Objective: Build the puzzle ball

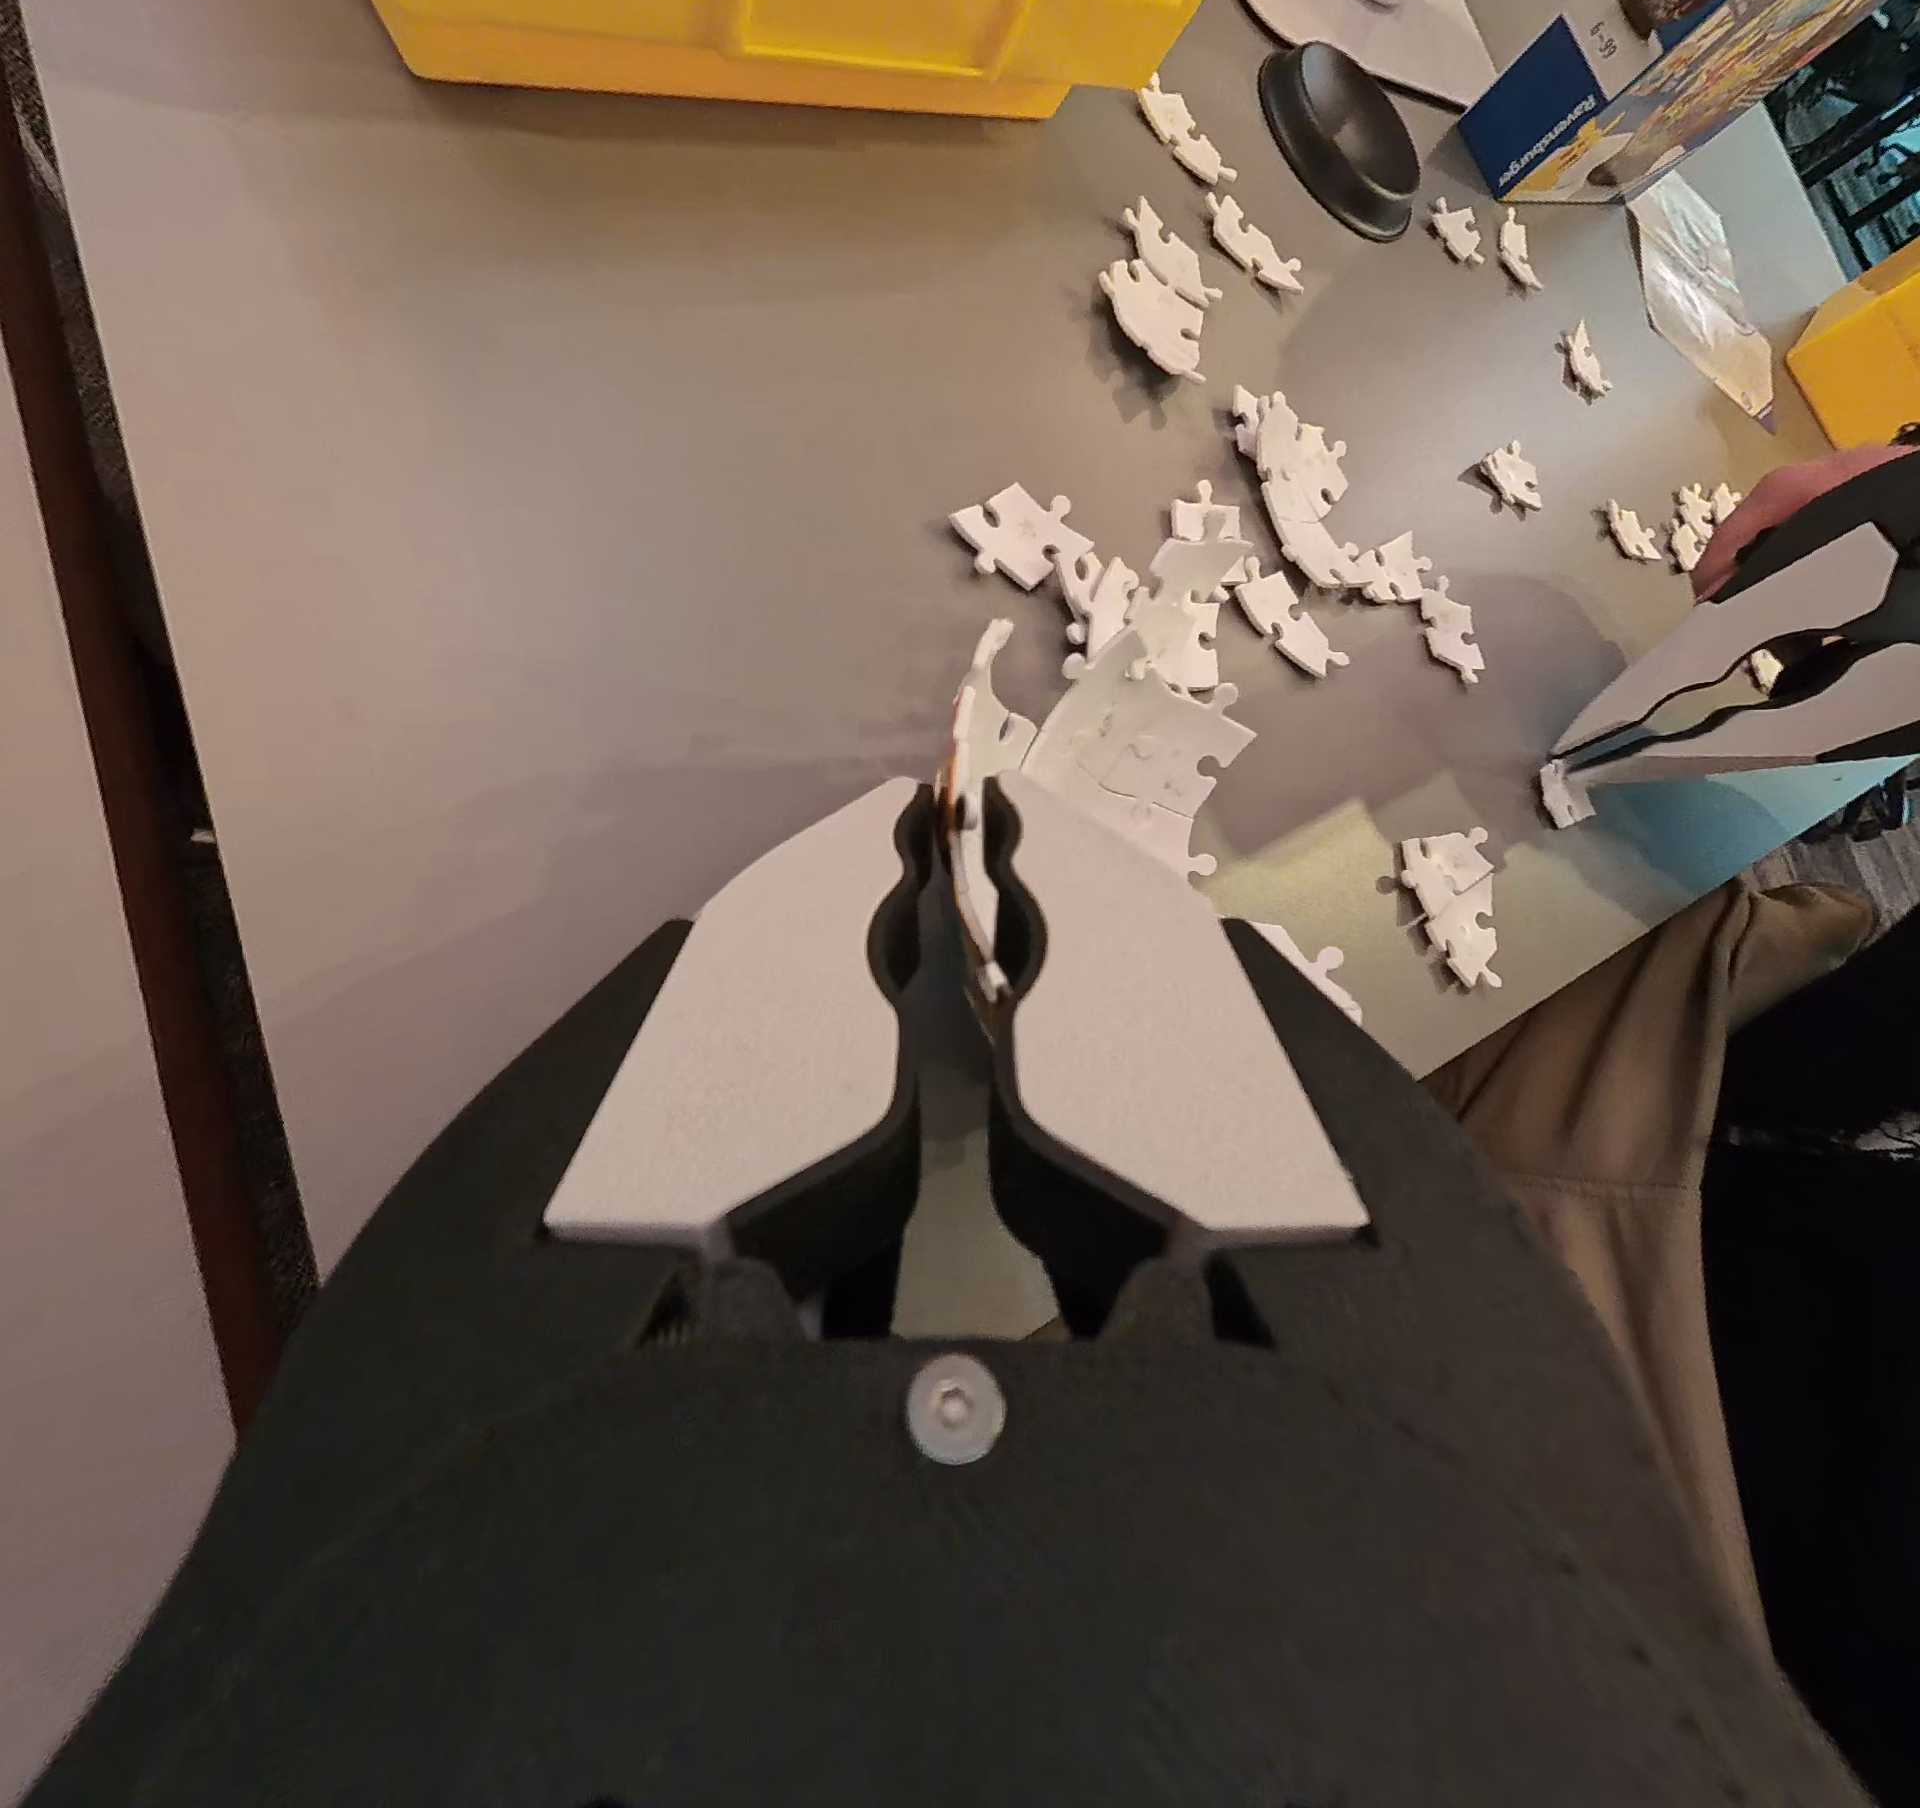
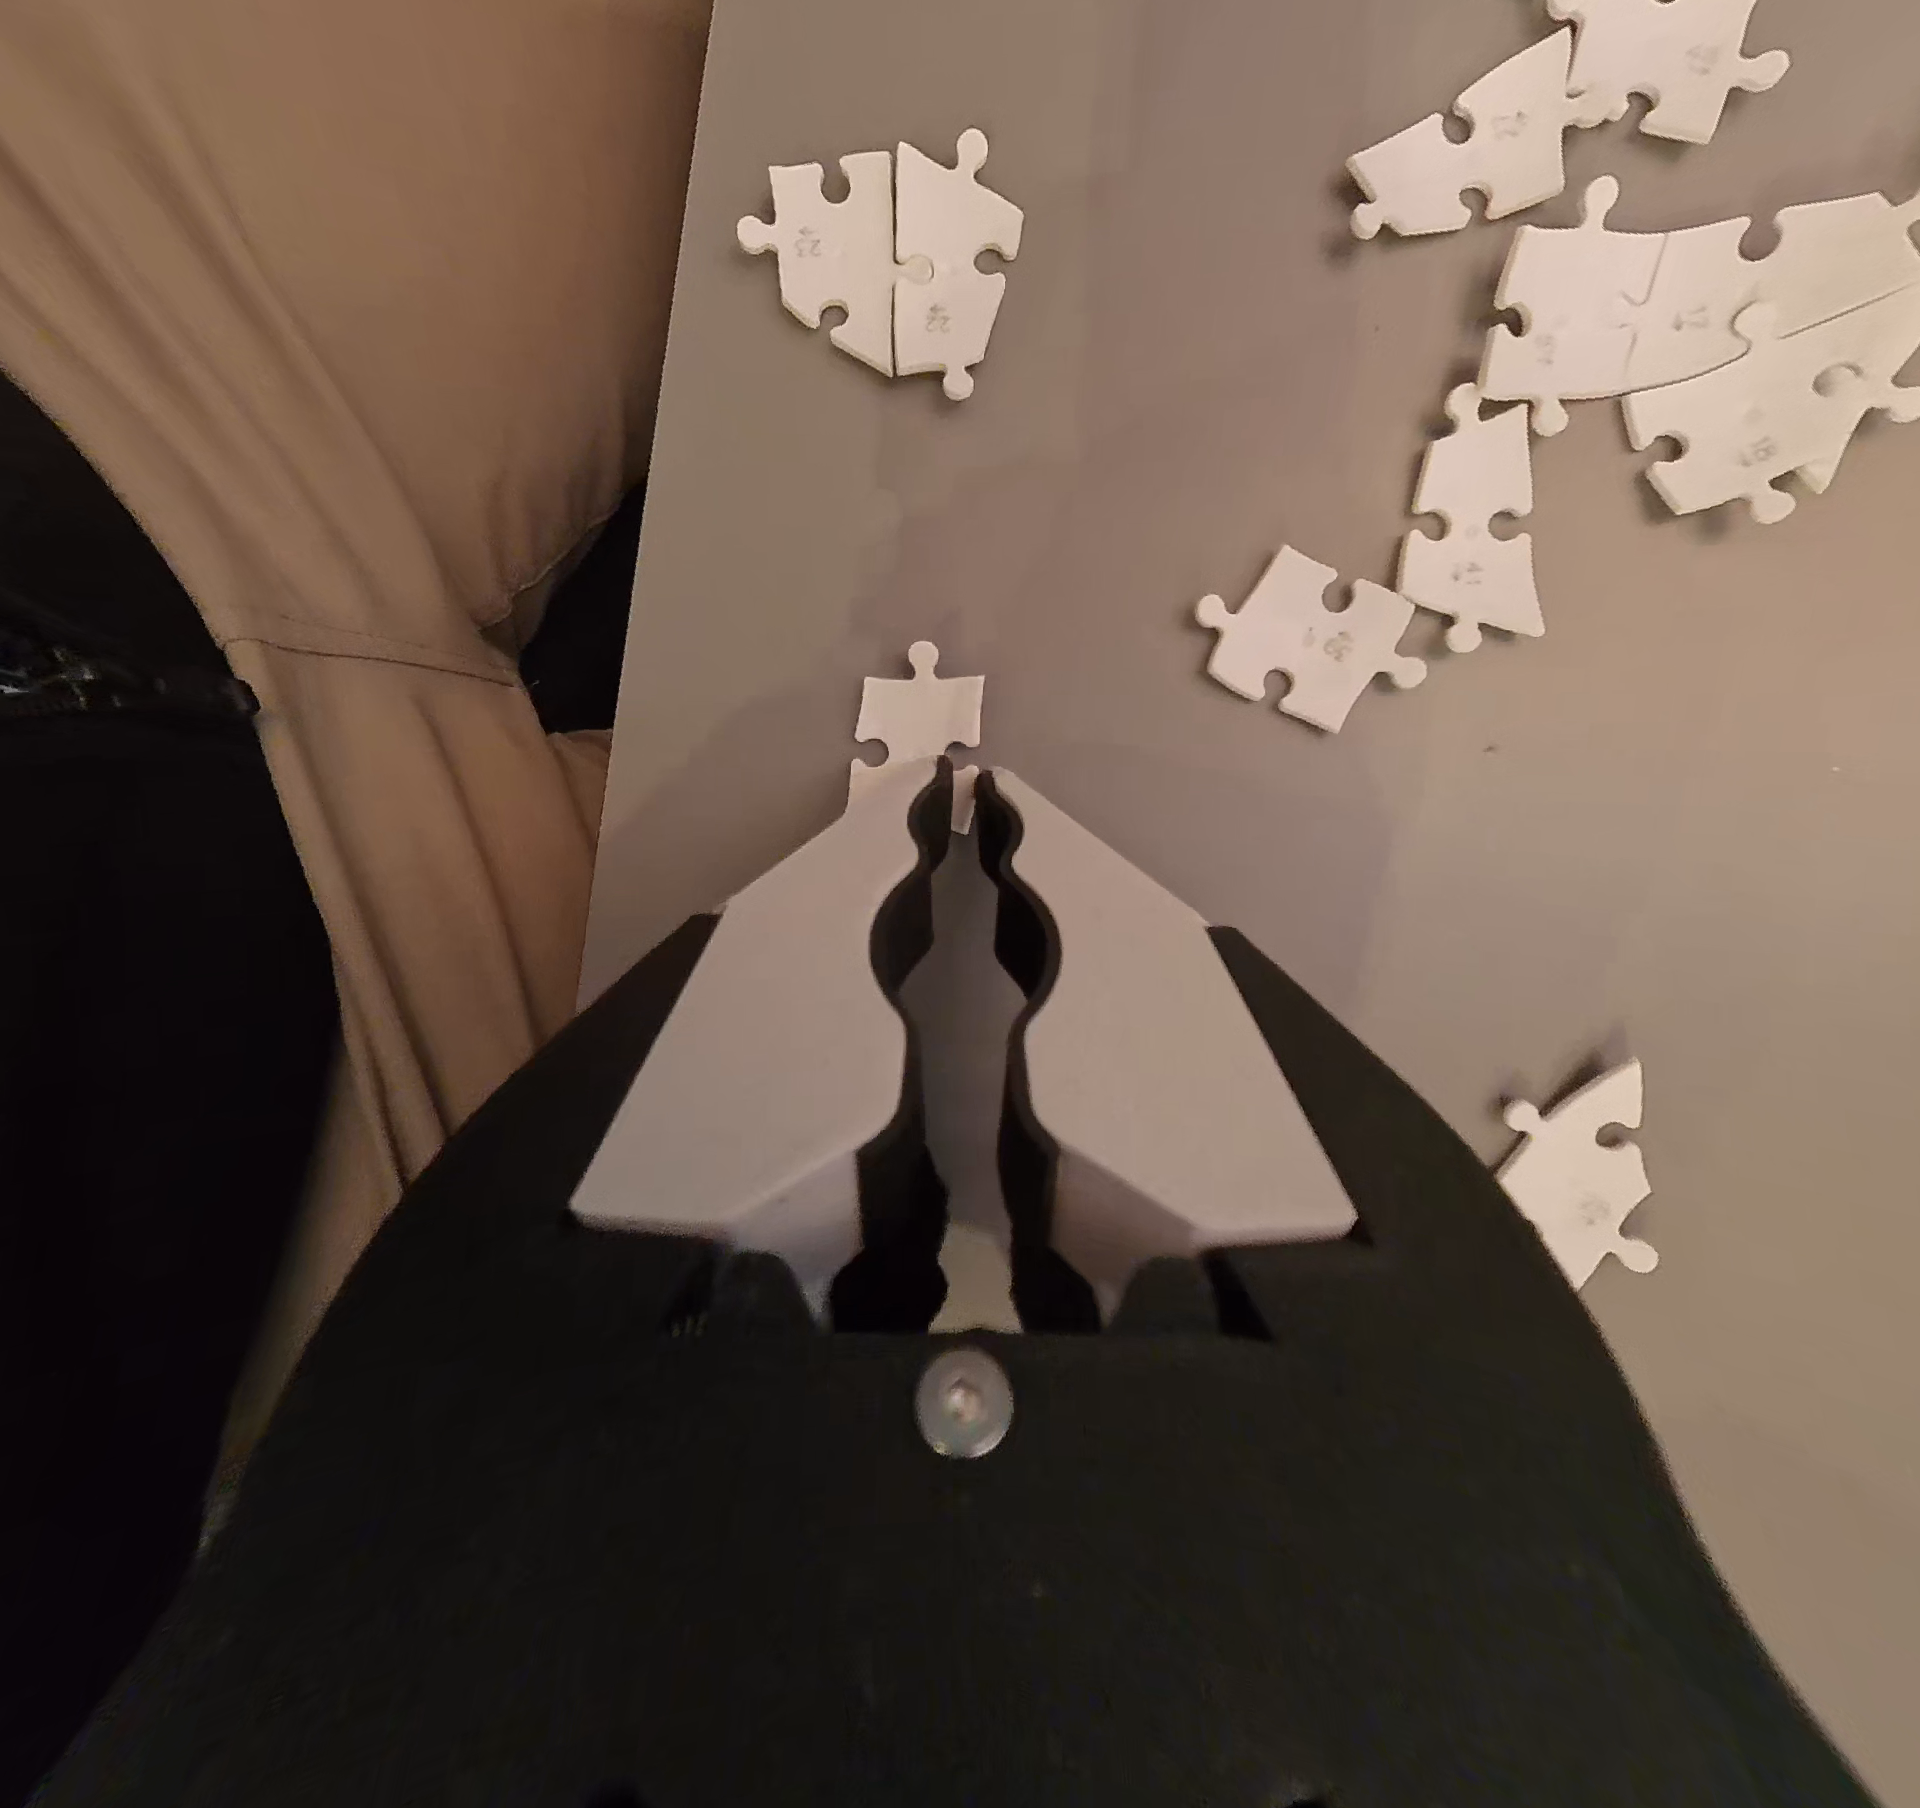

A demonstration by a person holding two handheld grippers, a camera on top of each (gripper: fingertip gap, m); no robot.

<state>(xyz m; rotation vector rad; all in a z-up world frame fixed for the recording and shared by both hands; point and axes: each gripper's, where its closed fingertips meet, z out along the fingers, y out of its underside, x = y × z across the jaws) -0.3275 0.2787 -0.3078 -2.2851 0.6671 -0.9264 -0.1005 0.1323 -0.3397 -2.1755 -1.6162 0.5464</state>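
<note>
Jaws of the left gripper (image 1: 961, 797) clamp a curved white assembled puzzle section (image 1: 982, 719); right gripper (image 2: 964, 782) pinches a single white puzzle piece (image 2: 920, 714) on the grey table (image 2: 1143, 615). Align tabs before pressing.

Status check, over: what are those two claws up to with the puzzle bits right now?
Left claw shut on curved assembled strip, held off table. Right claw pinching single white piece at grey table edge. Loose pieces scattered between; nothing blocking.

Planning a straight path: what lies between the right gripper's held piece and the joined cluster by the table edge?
Nothing: in the right wrist view, bare grey table separates the held piece from the joined cluster.
</note>
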